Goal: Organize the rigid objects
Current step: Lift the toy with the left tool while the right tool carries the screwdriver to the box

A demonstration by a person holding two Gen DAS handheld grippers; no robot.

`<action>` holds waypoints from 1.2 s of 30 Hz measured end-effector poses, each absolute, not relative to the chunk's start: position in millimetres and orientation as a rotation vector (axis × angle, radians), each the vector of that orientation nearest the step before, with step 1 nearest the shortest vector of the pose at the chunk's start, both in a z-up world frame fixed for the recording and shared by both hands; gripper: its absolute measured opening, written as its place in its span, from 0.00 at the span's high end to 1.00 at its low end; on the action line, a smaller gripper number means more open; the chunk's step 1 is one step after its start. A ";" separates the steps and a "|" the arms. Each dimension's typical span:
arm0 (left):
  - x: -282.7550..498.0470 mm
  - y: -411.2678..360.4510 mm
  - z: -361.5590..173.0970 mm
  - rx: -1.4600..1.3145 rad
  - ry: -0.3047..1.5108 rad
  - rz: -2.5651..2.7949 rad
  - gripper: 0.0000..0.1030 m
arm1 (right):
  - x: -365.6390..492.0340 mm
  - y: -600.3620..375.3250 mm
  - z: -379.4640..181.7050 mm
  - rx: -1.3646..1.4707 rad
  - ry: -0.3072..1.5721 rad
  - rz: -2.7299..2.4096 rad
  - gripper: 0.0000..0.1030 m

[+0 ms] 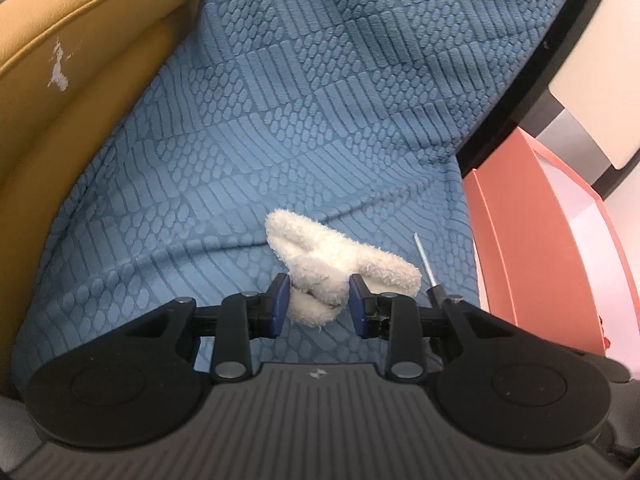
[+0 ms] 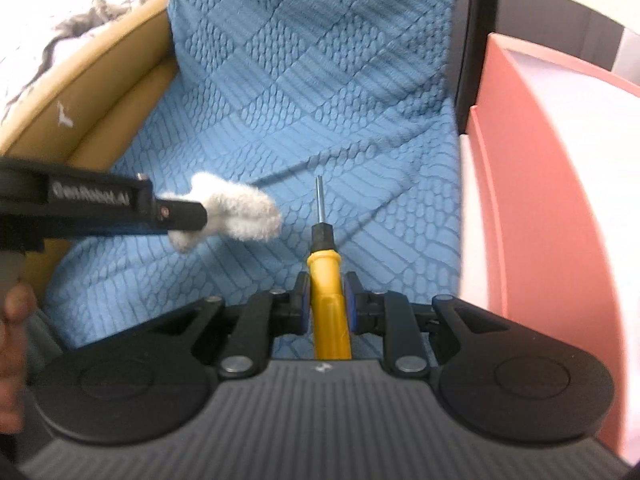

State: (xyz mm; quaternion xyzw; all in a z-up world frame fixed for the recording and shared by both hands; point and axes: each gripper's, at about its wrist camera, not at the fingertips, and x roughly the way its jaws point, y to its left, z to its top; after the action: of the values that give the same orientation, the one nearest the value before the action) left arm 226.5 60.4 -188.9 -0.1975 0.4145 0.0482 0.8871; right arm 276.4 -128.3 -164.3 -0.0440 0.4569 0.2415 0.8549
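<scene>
My left gripper (image 1: 319,304) is shut on a fluffy white plush piece (image 1: 340,264) and holds it above the blue textured cover (image 1: 280,120). The plush piece also shows in the right wrist view (image 2: 236,210), sticking out past the left gripper's fingers (image 2: 180,216). My right gripper (image 2: 327,300) is shut on the handle of a yellow screwdriver (image 2: 326,280), whose black collar and metal shaft point forward over the cover. The screwdriver's tip also shows in the left wrist view (image 1: 426,264), right of the plush piece.
A pink open box (image 2: 540,200) stands at the right, also in the left wrist view (image 1: 520,240). A mustard-yellow padded edge (image 1: 80,100) borders the cover on the left. A dark frame (image 1: 532,80) runs along the cover's right side.
</scene>
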 end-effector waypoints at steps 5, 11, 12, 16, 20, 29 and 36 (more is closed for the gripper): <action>216.1 53.1 -178.0 -0.431 0.855 0.094 0.65 | 267.2 -138.6 -141.0 -0.078 0.945 0.495 0.79; 202.3 36.7 -145.1 -0.432 0.832 0.078 0.65 | 254.6 -154.7 -109.8 -0.036 0.917 0.478 0.79; 199.2 32.6 -138.3 -0.427 0.826 0.076 0.65 | 251.5 -156.8 -104.1 -0.033 0.910 0.478 0.79; 186.9 16.2 -113.8 -0.408 0.805 0.078 0.65 | 240.9 -166.9 -81.6 -0.010 0.891 0.478 0.79; 174.5 3.7 -95.9 -0.416 0.791 0.076 0.65 | 229.7 -177.6 -65.2 -0.019 0.866 0.476 0.79; 159.0 -34.4 -54.7 -0.369 0.750 0.057 0.65 | 214.8 -221.0 -25.8 0.016 0.811 0.452 0.79; 155.8 -77.9 -29.5 -0.355 0.728 0.017 0.65 | 209.6 -261.6 -0.3 0.032 0.768 0.430 0.79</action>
State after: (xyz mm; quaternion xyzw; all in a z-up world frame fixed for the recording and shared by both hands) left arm 155.8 -77.9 -29.6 -0.1729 0.3541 0.0084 0.9191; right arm 209.6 -261.6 -0.3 0.0154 0.3717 0.2083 0.9045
